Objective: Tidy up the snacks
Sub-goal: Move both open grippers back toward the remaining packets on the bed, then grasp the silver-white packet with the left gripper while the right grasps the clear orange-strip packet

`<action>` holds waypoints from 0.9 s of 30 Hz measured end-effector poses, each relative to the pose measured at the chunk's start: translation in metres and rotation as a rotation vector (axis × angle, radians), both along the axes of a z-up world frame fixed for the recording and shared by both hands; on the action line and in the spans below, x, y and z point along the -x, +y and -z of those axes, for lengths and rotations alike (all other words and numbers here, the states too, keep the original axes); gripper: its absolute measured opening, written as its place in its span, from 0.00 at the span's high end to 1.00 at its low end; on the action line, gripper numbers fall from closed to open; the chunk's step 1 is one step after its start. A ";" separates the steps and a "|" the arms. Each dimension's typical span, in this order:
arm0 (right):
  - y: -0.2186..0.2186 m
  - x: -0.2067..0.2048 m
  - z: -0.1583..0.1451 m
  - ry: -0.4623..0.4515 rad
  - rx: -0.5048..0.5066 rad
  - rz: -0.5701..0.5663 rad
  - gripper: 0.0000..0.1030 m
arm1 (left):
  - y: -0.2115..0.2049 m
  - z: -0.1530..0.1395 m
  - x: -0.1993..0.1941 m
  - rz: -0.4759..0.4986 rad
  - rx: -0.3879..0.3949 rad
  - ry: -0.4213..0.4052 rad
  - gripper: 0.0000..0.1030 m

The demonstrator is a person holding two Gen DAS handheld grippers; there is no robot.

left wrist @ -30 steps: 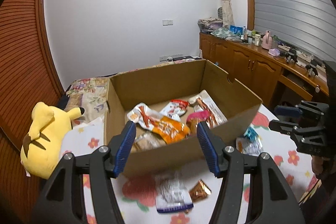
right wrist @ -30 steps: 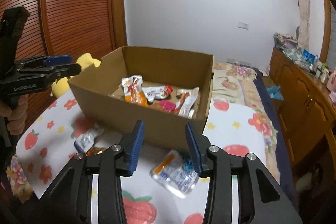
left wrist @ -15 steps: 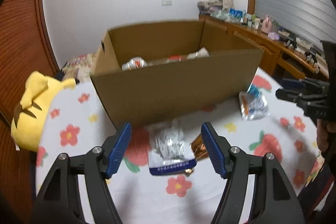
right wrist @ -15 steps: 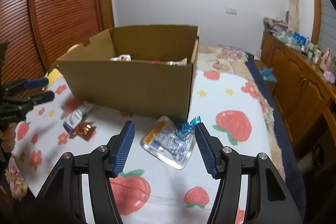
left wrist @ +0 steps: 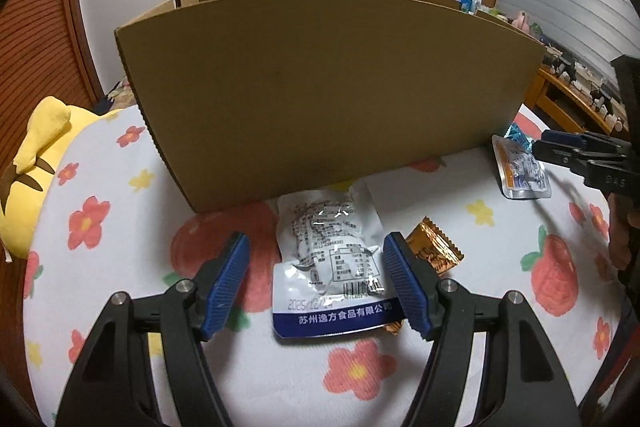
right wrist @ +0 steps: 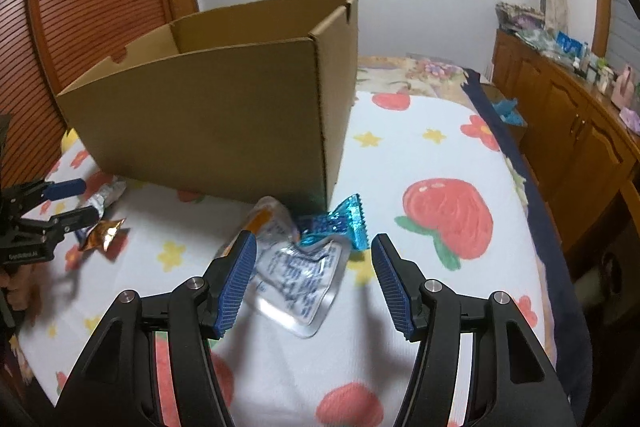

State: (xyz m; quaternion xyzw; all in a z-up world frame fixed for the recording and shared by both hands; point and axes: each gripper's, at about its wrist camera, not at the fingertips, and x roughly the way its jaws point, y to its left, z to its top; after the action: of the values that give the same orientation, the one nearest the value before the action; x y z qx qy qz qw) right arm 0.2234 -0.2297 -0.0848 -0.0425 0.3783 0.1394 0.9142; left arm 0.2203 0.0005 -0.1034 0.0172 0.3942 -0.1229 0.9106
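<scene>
A cardboard box (left wrist: 332,83) stands on the flowered cloth; it also shows in the right wrist view (right wrist: 208,115). My left gripper (left wrist: 316,279) is open, low over a silver and blue snack packet (left wrist: 332,263), with its fingers on either side. A gold wrapper (left wrist: 436,251) lies just right of it. My right gripper (right wrist: 312,279) is open over a clear packet with an orange strip (right wrist: 296,267), next to a blue foil candy (right wrist: 340,223). The box's contents are hidden.
A yellow plush toy (left wrist: 28,179) lies at the left edge of the cloth. A wooden sideboard (right wrist: 568,115) with clutter runs along the right. A wooden slatted door (right wrist: 80,15) stands behind the box.
Both grippers have dropped from above the box down to the cloth in front of it. Each now sits close over its packet. Both jaws have stayed open.
</scene>
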 end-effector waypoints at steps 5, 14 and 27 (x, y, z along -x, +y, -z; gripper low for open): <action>0.003 -0.010 0.007 0.030 -0.009 -0.019 0.40 | 0.001 0.002 -0.001 0.002 0.023 0.018 0.31; 0.011 -0.016 0.018 0.093 -0.011 -0.050 0.37 | 0.007 0.003 -0.009 -0.011 0.043 0.043 0.25; 0.027 -0.010 0.025 0.082 0.078 -0.090 0.28 | 0.003 0.005 -0.010 -0.016 0.018 0.049 0.13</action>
State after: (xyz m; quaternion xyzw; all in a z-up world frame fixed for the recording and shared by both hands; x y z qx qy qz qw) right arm 0.2333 -0.2028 -0.1103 -0.0894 0.4183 0.1670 0.8884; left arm 0.2307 0.0037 -0.1084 0.0029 0.4155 -0.1195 0.9017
